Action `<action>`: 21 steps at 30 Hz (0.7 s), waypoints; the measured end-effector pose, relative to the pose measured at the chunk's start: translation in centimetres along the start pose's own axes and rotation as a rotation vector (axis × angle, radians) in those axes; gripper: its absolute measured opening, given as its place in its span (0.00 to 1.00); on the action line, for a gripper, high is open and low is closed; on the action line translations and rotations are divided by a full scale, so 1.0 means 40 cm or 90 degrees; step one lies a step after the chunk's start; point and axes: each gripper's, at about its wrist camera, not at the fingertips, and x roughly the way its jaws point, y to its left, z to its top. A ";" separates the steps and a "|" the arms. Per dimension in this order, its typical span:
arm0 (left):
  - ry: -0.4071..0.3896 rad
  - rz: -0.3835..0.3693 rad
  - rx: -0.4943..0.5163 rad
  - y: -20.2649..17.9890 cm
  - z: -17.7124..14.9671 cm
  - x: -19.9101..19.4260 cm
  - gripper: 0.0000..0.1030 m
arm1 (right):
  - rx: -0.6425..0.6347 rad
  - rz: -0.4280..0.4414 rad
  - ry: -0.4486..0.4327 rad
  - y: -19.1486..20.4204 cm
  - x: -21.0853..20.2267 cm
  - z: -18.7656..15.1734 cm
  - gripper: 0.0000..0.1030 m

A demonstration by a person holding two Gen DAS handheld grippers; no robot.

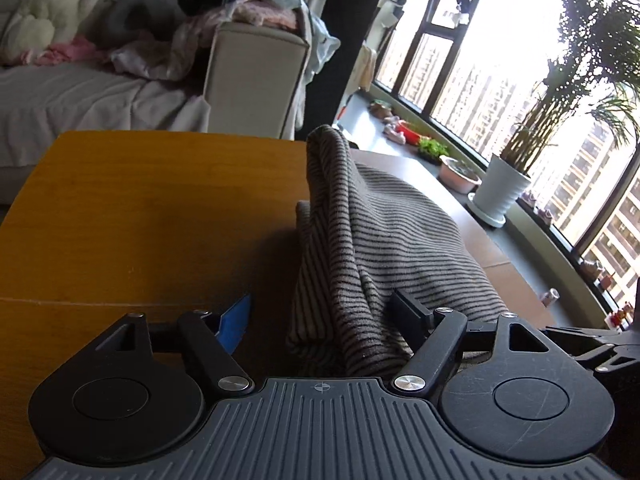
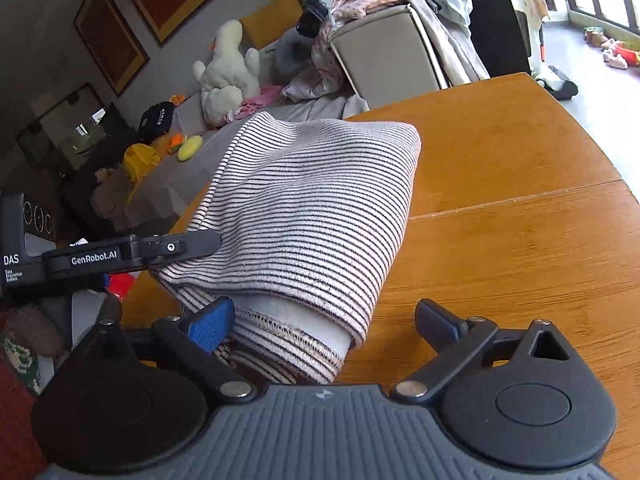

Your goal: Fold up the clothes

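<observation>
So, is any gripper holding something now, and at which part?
Nothing is held. Both the left gripper and right gripper are open around the near edge of the striped garment.

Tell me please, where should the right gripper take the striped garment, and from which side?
Grip the stitched hem at the near end of the striped garment, coming in low from the near table edge. That hem is a loose layered edge already between the open right gripper fingers.
</observation>
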 end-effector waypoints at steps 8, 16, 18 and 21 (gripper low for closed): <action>0.009 -0.027 -0.027 0.023 -0.009 0.009 0.74 | -0.035 0.009 -0.016 0.001 0.019 0.063 0.64; 0.010 -0.061 -0.046 0.007 -0.017 0.032 0.75 | -0.111 -0.060 -0.037 0.005 0.029 0.103 0.64; 0.006 -0.053 -0.043 0.009 -0.016 0.025 0.76 | -0.119 -0.069 -0.041 0.005 0.029 0.090 0.69; -0.020 -0.028 -0.026 0.005 -0.014 -0.008 0.77 | -0.116 -0.079 -0.047 0.000 0.029 0.079 0.76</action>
